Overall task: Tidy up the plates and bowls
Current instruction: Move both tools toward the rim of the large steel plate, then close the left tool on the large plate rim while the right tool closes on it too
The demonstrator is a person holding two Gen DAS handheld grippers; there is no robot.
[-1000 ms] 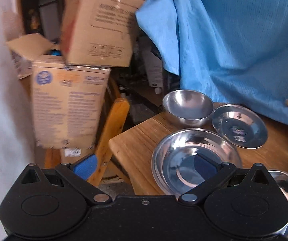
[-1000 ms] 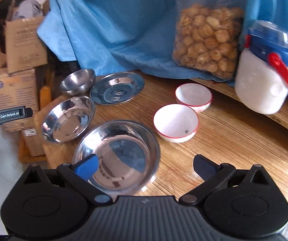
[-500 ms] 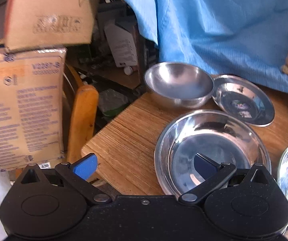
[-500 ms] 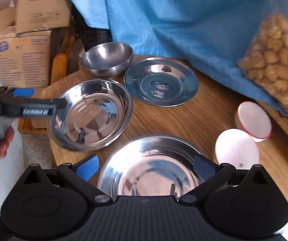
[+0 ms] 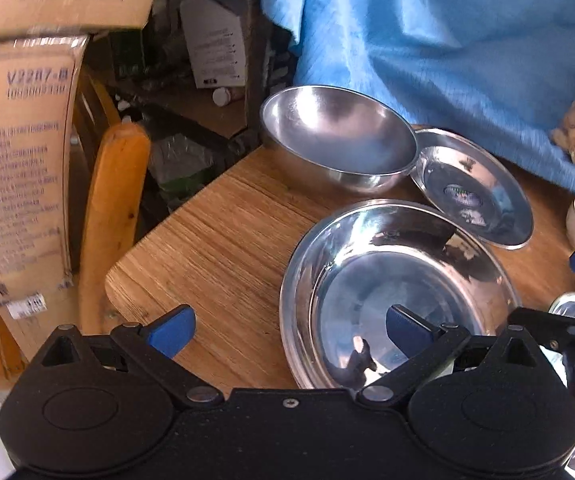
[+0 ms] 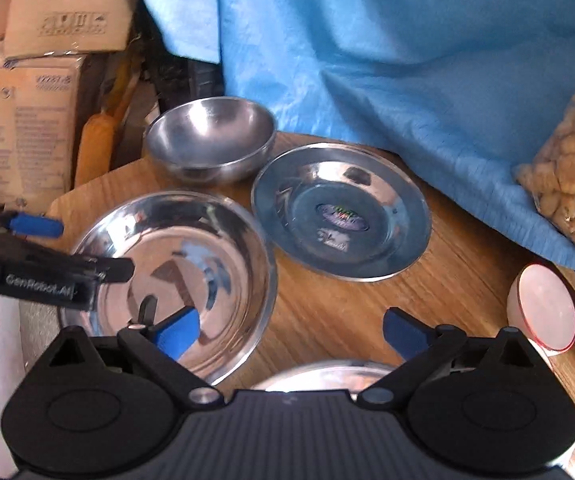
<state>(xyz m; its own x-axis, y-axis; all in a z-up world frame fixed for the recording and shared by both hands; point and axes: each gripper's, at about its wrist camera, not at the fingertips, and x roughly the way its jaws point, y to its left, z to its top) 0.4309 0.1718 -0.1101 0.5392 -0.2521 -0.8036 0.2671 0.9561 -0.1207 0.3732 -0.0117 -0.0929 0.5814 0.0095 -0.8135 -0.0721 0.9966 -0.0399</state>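
A wide shiny steel dish (image 5: 399, 280) lies near the wooden table's left corner; it also shows in the right wrist view (image 6: 179, 264). Behind it stand a deep steel bowl (image 5: 339, 136) (image 6: 209, 140) and a flat steel plate (image 5: 475, 192) (image 6: 339, 208). My left gripper (image 5: 287, 330) is open, its right finger over the wide dish's near rim, its left finger over bare wood. My right gripper (image 6: 291, 332) is open and empty, above another steel dish (image 6: 323, 374) at the frame's bottom. A white red-rimmed bowl (image 6: 543, 308) sits at right.
A blue cloth (image 6: 387, 48) hangs behind the table (image 5: 215, 248). A bag of brown nuggets (image 6: 571, 168) leans at the right. Cardboard boxes (image 5: 15, 152) and a wooden chair back (image 5: 111, 216) stand off the table's left edge.
Both grippers have moved forward and lower toward the dishes. The left gripper now straddles the wide dish's left rim; the right one has passed over the near steel dish.
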